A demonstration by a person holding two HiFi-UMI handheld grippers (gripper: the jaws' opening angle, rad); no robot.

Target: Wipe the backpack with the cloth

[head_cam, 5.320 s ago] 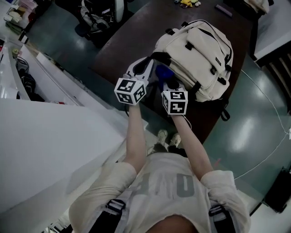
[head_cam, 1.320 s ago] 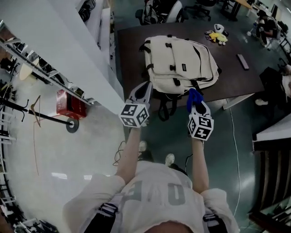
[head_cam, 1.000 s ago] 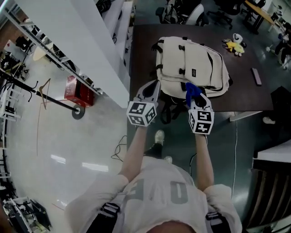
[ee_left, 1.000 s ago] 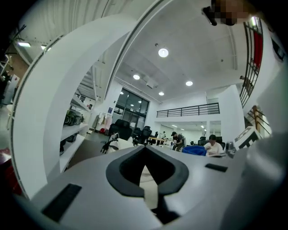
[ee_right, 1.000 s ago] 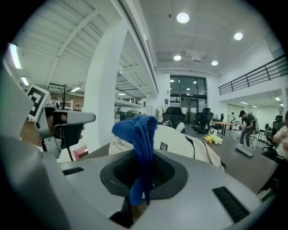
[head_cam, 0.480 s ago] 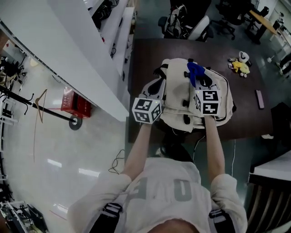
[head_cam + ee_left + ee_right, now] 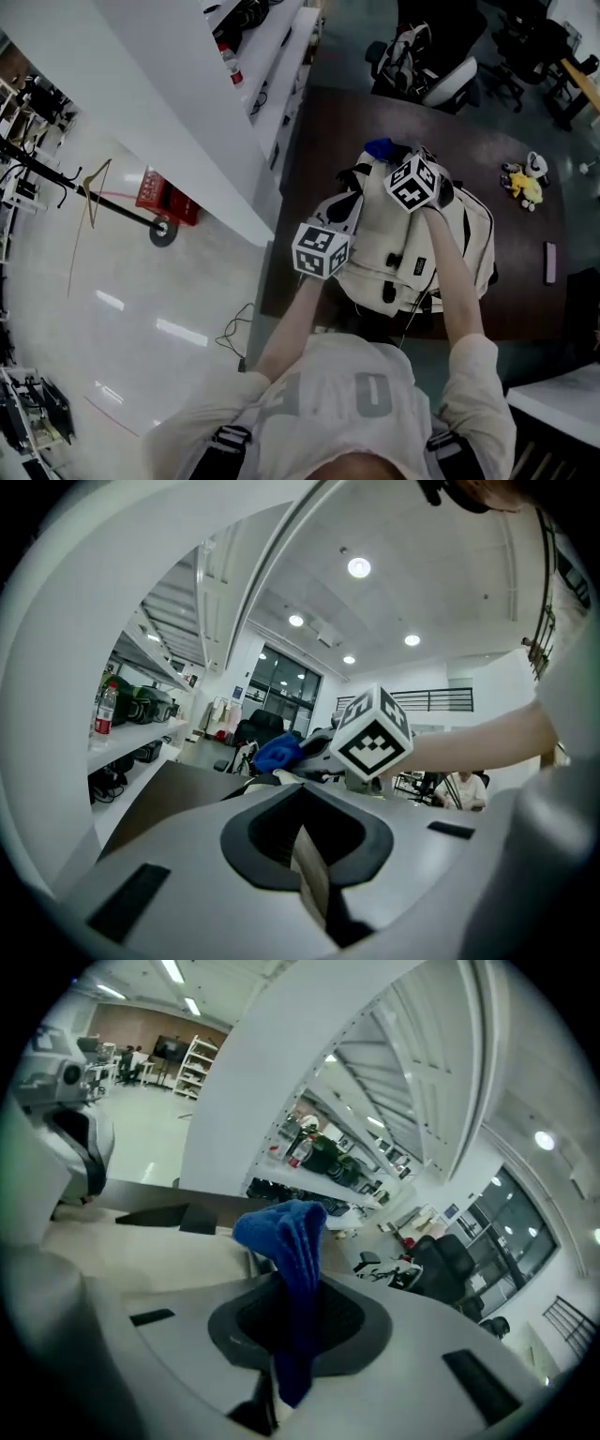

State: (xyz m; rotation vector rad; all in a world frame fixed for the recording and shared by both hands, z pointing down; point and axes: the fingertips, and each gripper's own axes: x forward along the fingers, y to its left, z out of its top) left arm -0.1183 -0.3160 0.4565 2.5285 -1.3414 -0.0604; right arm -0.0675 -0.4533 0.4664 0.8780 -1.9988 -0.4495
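Note:
A cream backpack (image 7: 405,251) lies on the dark brown table (image 7: 323,131). My right gripper (image 7: 394,159) reaches over the backpack's far end, shut on a blue cloth (image 7: 379,148). In the right gripper view the cloth (image 7: 292,1241) stands bunched up out of the shut gripper (image 7: 281,1335), above cream backpack fabric (image 7: 131,1251). My left gripper (image 7: 348,206) rests at the backpack's left edge. In the left gripper view this gripper (image 7: 302,810) is shut, with a thin beige strip in the seam that I cannot identify. Beyond it show the blue cloth (image 7: 278,753) and the right gripper's marker cube (image 7: 373,739).
A long white counter with shelves (image 7: 187,112) runs along the table's left side. A red crate (image 7: 157,197) stands on the floor beyond it. An office chair (image 7: 424,67) stands at the table's far edge. A yellow toy (image 7: 525,178) and a small dark bar (image 7: 549,262) lie on the table's right part.
The right gripper has carried the blue cloth further across the backpack to its far end. The left gripper stays at the backpack's left edge. The head view has swung.

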